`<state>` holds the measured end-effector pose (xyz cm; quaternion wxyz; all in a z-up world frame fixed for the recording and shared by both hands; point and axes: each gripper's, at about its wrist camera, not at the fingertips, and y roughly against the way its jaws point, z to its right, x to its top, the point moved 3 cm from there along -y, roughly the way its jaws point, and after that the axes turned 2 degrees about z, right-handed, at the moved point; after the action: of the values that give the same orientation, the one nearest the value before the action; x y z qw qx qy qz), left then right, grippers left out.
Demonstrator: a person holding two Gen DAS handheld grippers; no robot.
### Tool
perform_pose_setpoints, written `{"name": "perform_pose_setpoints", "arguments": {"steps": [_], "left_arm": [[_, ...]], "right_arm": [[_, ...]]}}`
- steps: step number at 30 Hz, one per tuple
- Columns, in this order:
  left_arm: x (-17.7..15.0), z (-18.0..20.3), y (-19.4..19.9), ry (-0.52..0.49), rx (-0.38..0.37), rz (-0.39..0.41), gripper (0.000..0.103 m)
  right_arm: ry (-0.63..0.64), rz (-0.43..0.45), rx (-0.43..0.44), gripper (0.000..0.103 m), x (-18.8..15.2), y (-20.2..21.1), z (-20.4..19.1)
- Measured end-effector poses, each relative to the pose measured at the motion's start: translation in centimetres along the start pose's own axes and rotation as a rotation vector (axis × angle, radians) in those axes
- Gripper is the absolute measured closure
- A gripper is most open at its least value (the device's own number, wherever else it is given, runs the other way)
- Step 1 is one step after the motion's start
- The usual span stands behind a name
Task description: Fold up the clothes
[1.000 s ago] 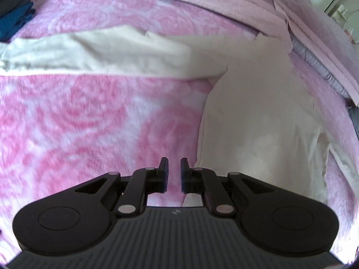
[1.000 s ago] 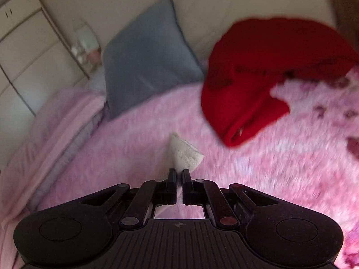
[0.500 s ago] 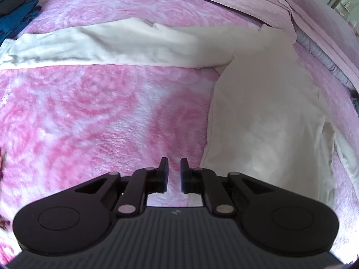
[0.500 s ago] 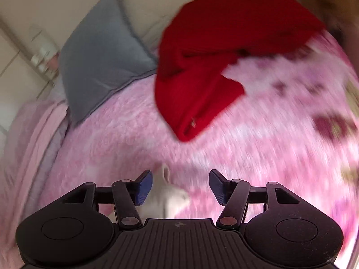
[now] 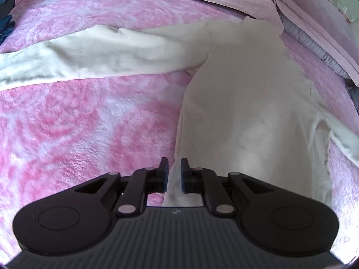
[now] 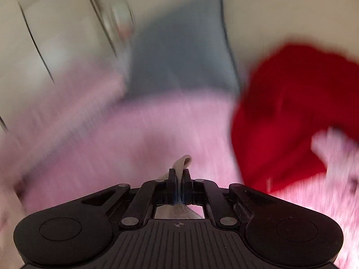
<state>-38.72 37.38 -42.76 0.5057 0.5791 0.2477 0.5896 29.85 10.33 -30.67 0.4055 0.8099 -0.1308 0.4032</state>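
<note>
The right hand-held gripper (image 6: pixel 178 174) pinches a corner of the cream garment (image 5: pixel 246 103). The left hand-held gripper (image 5: pixel 172 172) hangs slightly parted, holding nothing. That thin pinch could slip, since the right view blurs with motion.

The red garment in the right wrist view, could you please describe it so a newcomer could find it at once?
Start from the pink fleece blanket covering the bed. To the right of the grey pillow propped at its head lies the red garment, crumpled in a heap. It is the only red item; the cloth in the fingers is cream.
</note>
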Motion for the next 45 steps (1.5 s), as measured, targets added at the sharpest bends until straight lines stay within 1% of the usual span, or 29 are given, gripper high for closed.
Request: {"name": "perform_pose_setpoints", "arguments": {"steps": [3,4,5,6,8,9,10,11,12,15,16,18,21,23,25,28,29,31,33,34,35,36,37,38,39,40,41,43,45], "left_arm": [[-0.2,-0.2,-0.6,0.017,0.001,-0.013,0.096],[-0.3,-0.2,-0.8,0.019,-0.001,-0.018,0.096],[-0.3,-0.2,-0.9,0.017,-0.004,-0.021,0.096],[-0.3,-0.2,-0.8,0.007,-0.006,-0.02,0.096],[-0.1,-0.7,-0.5,0.002,-0.006,-0.017,0.092],[0.0,-1.0,-0.3,0.001,-0.005,-0.016,0.091],[0.1,-1.4,-0.1,0.001,-0.004,-0.014,0.089],[0.2,-1.8,0.1,0.006,-0.003,-0.01,0.089],[0.3,-2.4,0.4,0.021,-0.002,-0.004,0.089],[0.2,-3.9,1.3,0.043,-0.014,-0.001,0.087],[0.0,-4.4,1.6,0.047,-0.026,-0.008,0.084],[-0.8,-5.3,2.2,0.061,-0.057,-0.029,0.08],[-2.5,-6.7,3.1,0.086,-0.106,-0.065,0.076],[-3.9,-7.7,4.0,0.119,-0.153,-0.088,0.072],[-5.5,-8.6,4.9,0.16,-0.204,-0.111,0.069],[-8.2,-9.8,5.6,0.238,-0.288,-0.15,0.063],[-9.0,-10.0,5.7,0.258,-0.314,-0.161,0.063],[-10.3,-10.1,5.6,0.284,-0.362,-0.166,0.063],[-11.0,-10.1,5.3,0.323,-0.407,-0.137,0.065],[-11.2,-10.1,5.1,0.34,-0.426,-0.129,0.071],[-11.2,-10.0,5.1,0.35,-0.45,-0.134,0.103],[-11.1,-9.8,5.3,0.348,-0.474,-0.13,0.102],[-10.9,-9.6,6.1,0.324,-0.481,-0.101,0.103],[-10.6,-9.4,7.5,0.281,-0.483,-0.06,0.103],[-10.4,-9.1,9.0,0.235,-0.488,-0.02,0.103],[-10.3,-9.0,10.4,0.194,-0.485,0.009,0.103],[-10.4,-8.8,11.1,0.16,-0.467,0.017,0.103],[-11.4,-8.7,10.3,0.108,-0.396,-0.01,0.102],[-12.6,-8.6,8.8,0.061,-0.318,-0.049,0.103]], "right_arm": [[0.008,0.024,-0.032,0.101,-0.8,0.3,0.4],[0.018,-0.018,-0.073,0.101,-1.6,-0.7,0.9],[0.037,-0.11,-0.145,0.101,-2.9,-2.5,1.8],[0.026,-0.162,-0.191,0.098,-3.7,-3.6,2.5],[-0.054,-0.193,-0.234,0.095,-4.4,-4.5,3.6],[-0.075,-0.199,-0.241,0.086,-4.5,-4.3,3.6],[-0.077,-0.196,-0.234,0.064,-4.4,-3.4,3.1],[-0.08,-0.192,-0.228,0.052,-4.3,-2.5,2.6],[-0.082,-0.189,-0.222,0.043,-4.1,-1.7,2.1],[-0.09,-0.178,-0.203,0.043,-3.8,1.0,0.6],[-0.088,-0.197,-0.154,0.043,-4.3,2.2,-0.3],[-0.065,-0.29,-0.01,0.043,-6.2,4.3,-3.1],[0.018,-0.472,0.175,0.043,-11.9,8.6,-7.6],[0.063,-0.584,0.265,0.043,-16.4,11.7,-10.6],[0.048,-0.674,0.329,0.043,-20.5,14.6,-12.5],[-0.046,-0.733,0.336,0.043,-25.1,17.6,-13.3],[-0.081,-0.743,0.334,0.043,-26.3,18.3,-13.3],[-0.149,-0.733,0.328,0.043,-28.1,19.3,-12.9],[-0.2,-0.688,0.312,0.043,-28.9,19.7,-12.5],[-0.233,-0.672,0.302,0.044,-29.1,19.7,-12.3],[-0.27,-0.661,0.289,0.044,-29.1,19.7,-12.1],[-0.307,-0.651,0.275,0.076,-29.1,19.7,-12.0],[-0.313,-0.65,0.252,0.1,-28.8,19.4,-12.2],[-0.284,-0.641,0.237,0.1,-28.1,19.3,-12.8],[-0.247,-0.615,0.243,0.1,-27.3,19.8,-13.4],[-0.207,-0.586,0.255,0.1,-26.5,20.6,-14.1],[-0.179,-0.568,0.249,0.1,-26.0,21.1,-14.5],[-0.151,-0.563,0.201,0.1,-25.7,21.9,-14.3],[-0.128,-0.592,0.144,0.1,-26.8,21.7,-13.9]]}}
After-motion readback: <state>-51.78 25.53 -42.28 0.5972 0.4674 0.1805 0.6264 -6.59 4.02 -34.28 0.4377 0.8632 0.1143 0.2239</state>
